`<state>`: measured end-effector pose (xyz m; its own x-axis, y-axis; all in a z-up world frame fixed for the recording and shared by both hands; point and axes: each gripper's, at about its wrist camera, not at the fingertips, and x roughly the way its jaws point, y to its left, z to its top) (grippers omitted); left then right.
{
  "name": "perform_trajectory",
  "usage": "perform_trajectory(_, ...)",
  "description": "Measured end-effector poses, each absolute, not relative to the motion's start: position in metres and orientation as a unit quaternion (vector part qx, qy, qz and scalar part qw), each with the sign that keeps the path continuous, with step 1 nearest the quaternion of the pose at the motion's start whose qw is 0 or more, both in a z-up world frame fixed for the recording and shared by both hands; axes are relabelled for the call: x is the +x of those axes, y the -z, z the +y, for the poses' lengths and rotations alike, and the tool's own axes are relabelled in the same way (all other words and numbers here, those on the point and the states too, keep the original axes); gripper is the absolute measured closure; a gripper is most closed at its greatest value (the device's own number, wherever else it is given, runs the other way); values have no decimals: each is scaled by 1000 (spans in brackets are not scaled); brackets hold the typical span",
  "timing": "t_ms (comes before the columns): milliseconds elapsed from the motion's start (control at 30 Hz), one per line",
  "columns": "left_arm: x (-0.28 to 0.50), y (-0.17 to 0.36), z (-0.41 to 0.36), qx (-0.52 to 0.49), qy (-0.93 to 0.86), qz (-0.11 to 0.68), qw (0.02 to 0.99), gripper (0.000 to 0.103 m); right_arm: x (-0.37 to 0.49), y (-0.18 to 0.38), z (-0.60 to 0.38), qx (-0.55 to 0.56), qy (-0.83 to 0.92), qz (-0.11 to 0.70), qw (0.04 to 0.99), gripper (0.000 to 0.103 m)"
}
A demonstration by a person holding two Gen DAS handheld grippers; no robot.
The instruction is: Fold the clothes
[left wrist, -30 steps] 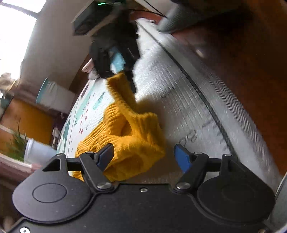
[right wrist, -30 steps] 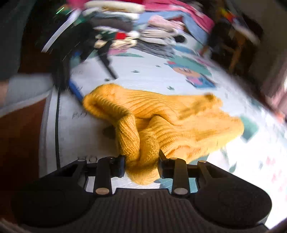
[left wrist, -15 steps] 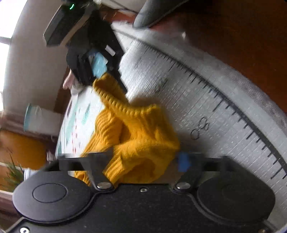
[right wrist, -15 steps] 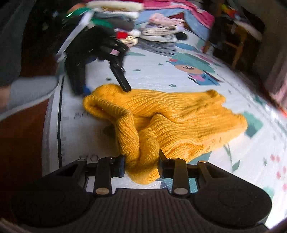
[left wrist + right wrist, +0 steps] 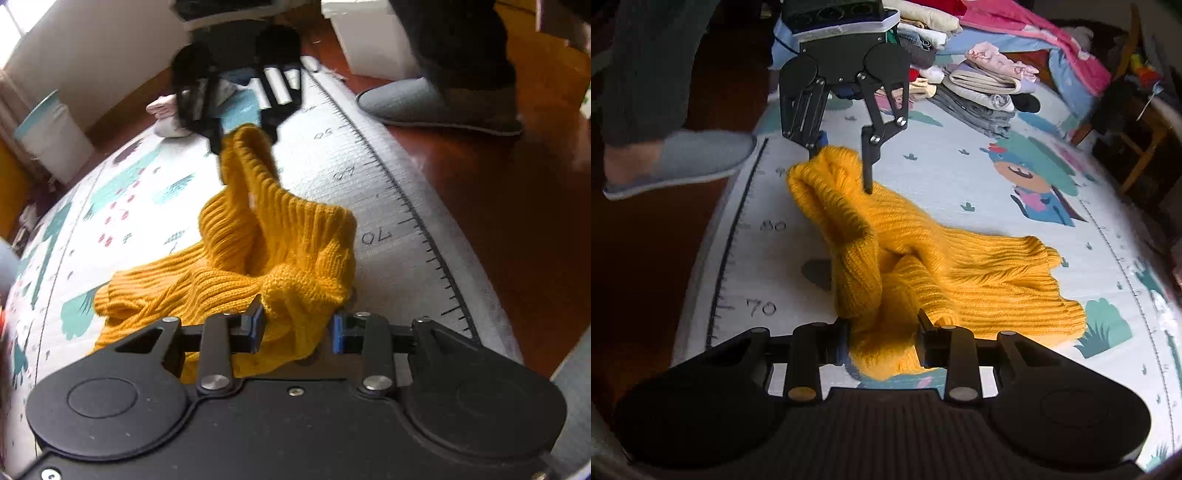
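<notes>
A mustard-yellow knitted sweater (image 5: 258,236) (image 5: 960,258) lies crumpled on a printed play mat (image 5: 147,184) (image 5: 960,166), its near edge lifted at two points. My left gripper (image 5: 295,326) (image 5: 842,162) has a thick bunch of the knit between its blue pads; the jaws are closing and press on it. My right gripper (image 5: 882,339) (image 5: 243,144) is shut on another bunch of the same edge. The cloth between the two grips hangs in a raised fold, while the far part rests on the mat.
A person's foot in a grey slipper (image 5: 424,103) (image 5: 694,155) stands on the wooden floor (image 5: 517,184) beside the mat's ruler-marked edge. Stacks of folded clothes (image 5: 979,88) lie at the mat's far end. A white bin (image 5: 55,136) and a white box (image 5: 369,37) stand near the wall.
The left jaws went from wide open beside the sweater to closed on a bunch of it. Both grippers rose and rolled, lifting the sweater's near edge off the mat.
</notes>
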<state>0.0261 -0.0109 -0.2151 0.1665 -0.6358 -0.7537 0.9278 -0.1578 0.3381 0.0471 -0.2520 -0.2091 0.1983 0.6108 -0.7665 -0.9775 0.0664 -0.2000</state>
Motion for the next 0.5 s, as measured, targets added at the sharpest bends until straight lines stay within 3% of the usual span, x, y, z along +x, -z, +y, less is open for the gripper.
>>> perform_trajectory(267,-1,203,-4,366,693,232,576,72,23,194,-244,-284,-635,343,631,68)
perform_trajectory(500,46,180,10,226,699,311,603,71,64,168,-248,-201,-640,399,625,68)
